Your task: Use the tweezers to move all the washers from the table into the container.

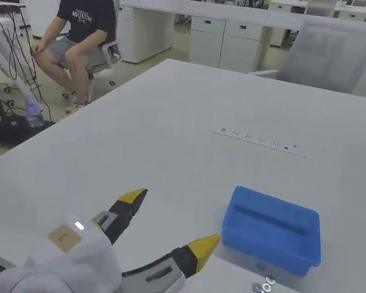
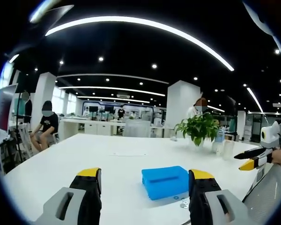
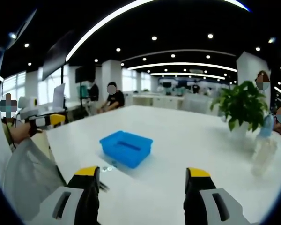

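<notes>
The blue container (image 1: 273, 229) (image 2: 165, 182) (image 3: 126, 147) stands on the white table (image 1: 158, 134), and its inside looks bare. Several small washers (image 1: 263, 285) (image 2: 182, 203) (image 3: 108, 168) lie on the table against its near side. My left gripper (image 1: 171, 220) (image 2: 145, 174) is open just left of the container, with nothing between its yellow-tipped fingers. My right gripper (image 3: 141, 172) is open too and holds nothing; the left gripper view shows it off the table's right side (image 2: 247, 160). No tweezers can be made out.
A flush row of sockets (image 1: 256, 141) crosses the table beyond the container. A person sits on a chair (image 1: 79, 30) at the far left, near a bottle (image 1: 33, 113) on the floor. A potted plant (image 2: 199, 127) (image 3: 243, 108) and a clear bottle (image 3: 262, 150) stand on the table.
</notes>
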Demonstrator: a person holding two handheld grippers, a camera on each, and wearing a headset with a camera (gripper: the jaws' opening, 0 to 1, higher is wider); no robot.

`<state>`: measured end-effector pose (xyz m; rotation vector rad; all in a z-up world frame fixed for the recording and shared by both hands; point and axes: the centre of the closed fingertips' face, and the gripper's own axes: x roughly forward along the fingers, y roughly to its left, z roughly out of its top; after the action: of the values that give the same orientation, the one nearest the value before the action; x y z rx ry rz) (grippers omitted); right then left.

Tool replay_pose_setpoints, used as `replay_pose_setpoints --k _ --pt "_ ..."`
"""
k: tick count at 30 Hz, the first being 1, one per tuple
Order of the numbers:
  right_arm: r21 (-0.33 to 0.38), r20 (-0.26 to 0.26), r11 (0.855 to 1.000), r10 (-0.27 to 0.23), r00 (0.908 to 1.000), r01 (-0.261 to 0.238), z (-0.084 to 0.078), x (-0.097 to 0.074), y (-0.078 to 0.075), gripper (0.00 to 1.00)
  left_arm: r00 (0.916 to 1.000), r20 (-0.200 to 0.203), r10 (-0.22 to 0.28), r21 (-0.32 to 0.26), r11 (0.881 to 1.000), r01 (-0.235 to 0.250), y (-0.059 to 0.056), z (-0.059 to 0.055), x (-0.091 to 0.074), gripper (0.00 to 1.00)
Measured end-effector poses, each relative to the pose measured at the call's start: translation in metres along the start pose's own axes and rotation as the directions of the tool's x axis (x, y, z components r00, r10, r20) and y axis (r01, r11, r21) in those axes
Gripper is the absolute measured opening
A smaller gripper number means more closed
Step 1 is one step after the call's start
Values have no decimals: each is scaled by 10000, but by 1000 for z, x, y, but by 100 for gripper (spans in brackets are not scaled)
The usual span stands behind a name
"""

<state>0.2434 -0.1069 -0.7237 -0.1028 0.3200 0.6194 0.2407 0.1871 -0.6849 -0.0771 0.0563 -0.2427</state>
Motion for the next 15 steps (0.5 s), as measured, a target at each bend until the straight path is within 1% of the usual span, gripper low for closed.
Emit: replay_pose_setpoints --k 3,9,15 --pt "-6 36 10000 -5 10000 5 1 0 0 72 10000 -70 -36 10 10000 36 0 -2 0 76" --pt "21 91 10000 -95 9999 95 2 -1 -2 72 10000 -32 -39 28 10000 39 -1 0 1 76" --pt "-42 166 9998 -204 9997 205 4 -2 -4 71 9999 -88 -113 45 9999 114 -3 -1 1 76"
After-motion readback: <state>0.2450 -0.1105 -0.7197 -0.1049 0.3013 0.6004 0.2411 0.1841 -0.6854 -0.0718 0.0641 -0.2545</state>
